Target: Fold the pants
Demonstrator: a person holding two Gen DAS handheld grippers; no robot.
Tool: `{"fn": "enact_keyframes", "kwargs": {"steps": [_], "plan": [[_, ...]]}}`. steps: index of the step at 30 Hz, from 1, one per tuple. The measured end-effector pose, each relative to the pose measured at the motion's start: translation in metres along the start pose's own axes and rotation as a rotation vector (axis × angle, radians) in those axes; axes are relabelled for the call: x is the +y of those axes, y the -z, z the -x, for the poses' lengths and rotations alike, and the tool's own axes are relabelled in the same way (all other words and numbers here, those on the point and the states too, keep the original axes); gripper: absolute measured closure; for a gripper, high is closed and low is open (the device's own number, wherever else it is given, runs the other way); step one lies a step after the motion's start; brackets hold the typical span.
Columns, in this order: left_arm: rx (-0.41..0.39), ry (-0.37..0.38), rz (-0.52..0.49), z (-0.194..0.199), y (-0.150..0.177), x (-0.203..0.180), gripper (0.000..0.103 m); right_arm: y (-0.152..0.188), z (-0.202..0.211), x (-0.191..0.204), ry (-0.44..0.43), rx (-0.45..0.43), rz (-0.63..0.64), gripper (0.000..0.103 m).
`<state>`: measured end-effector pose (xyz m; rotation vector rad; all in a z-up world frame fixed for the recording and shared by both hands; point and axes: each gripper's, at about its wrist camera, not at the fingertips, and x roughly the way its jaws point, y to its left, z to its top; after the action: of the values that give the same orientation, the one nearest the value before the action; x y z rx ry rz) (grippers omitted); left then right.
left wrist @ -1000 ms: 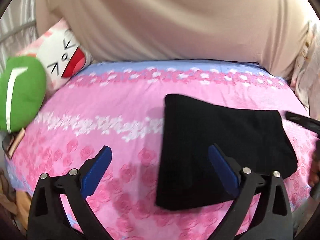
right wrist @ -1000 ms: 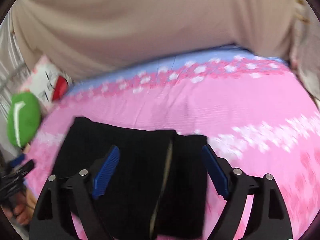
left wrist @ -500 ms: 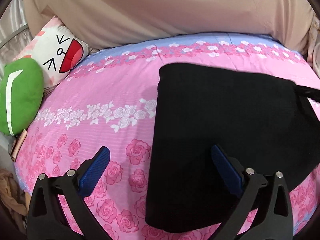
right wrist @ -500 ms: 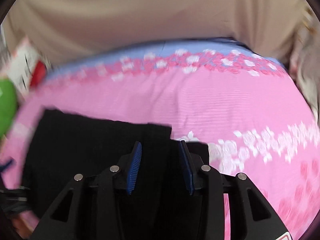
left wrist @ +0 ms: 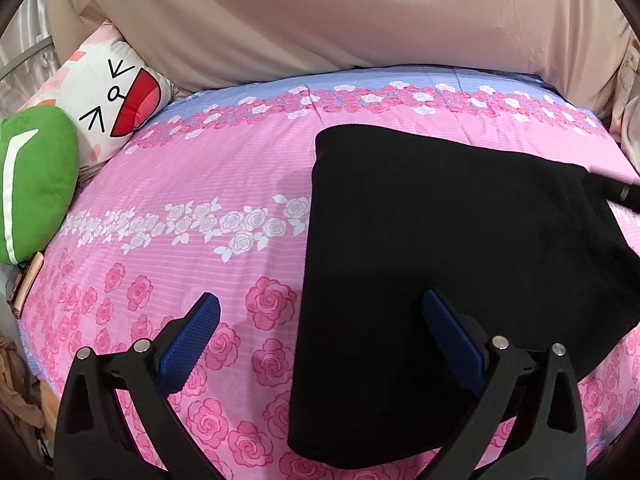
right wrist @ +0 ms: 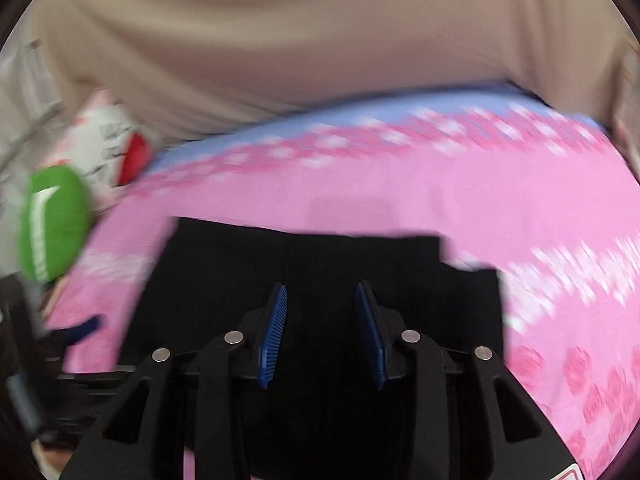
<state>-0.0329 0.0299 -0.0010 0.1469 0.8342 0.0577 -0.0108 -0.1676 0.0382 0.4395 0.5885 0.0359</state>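
The black pants (left wrist: pixel 460 248) lie folded flat on the pink rose-print bed cover (left wrist: pixel 192 208). My left gripper (left wrist: pixel 320 332) is open and empty, with its jaws wide apart over the pants' left edge near the front. In the blurred right wrist view the pants (right wrist: pixel 320 264) lie under my right gripper (right wrist: pixel 322 320). Its blue pads (right wrist: pixel 276 332) stand partly closed with a gap between them, and I cannot tell if they pinch cloth. The right gripper's tip (left wrist: pixel 624 194) shows at the pants' right edge in the left wrist view.
A green cushion (left wrist: pixel 32 188) and a white cartoon-face pillow (left wrist: pixel 116 100) sit at the bed's left side. A beige sheet (left wrist: pixel 320 20) hangs behind the bed. A phone (left wrist: pixel 26 284) lies at the left edge. The bed's front edge is close below.
My right gripper narrowed from wide open to partly closed over the pants and is still moving. My left gripper moved closer over the pants' left edge and stays open.
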Motion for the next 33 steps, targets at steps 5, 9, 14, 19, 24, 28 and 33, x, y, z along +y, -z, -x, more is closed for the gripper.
{"fn": "enact_keyframes", "kwargs": {"steps": [5,9,14,19,24,28,33], "plan": [[-0.006,0.012,0.027,0.01,0.002,0.01,0.005,-0.017,-0.026,0.062,-0.114,0.055,0.114,0.068],[-0.011,-0.022,0.061,0.021,0.012,0.039,0.005,-0.023,-0.106,0.091,-0.103,0.204,0.174,0.067],[0.0,-0.071,0.107,0.025,0.022,0.074,0.005,-0.034,-0.127,0.118,-0.057,0.211,0.169,0.063],[0.01,-0.057,0.162,0.024,0.026,0.094,0.005,-0.024,-0.156,0.143,-0.056,0.242,0.232,0.057],[0.003,-0.029,0.13,0.028,0.027,0.088,0.005,-0.027,-0.103,0.13,-0.11,0.142,0.163,0.057],[-0.003,0.002,0.109,0.033,0.028,0.078,0.005,-0.001,-0.014,0.067,-0.111,-0.003,0.065,0.051],[-0.019,0.034,0.083,0.032,0.02,0.05,0.005,0.044,0.047,-0.035,0.13,-0.02,-0.117,0.047]]}}
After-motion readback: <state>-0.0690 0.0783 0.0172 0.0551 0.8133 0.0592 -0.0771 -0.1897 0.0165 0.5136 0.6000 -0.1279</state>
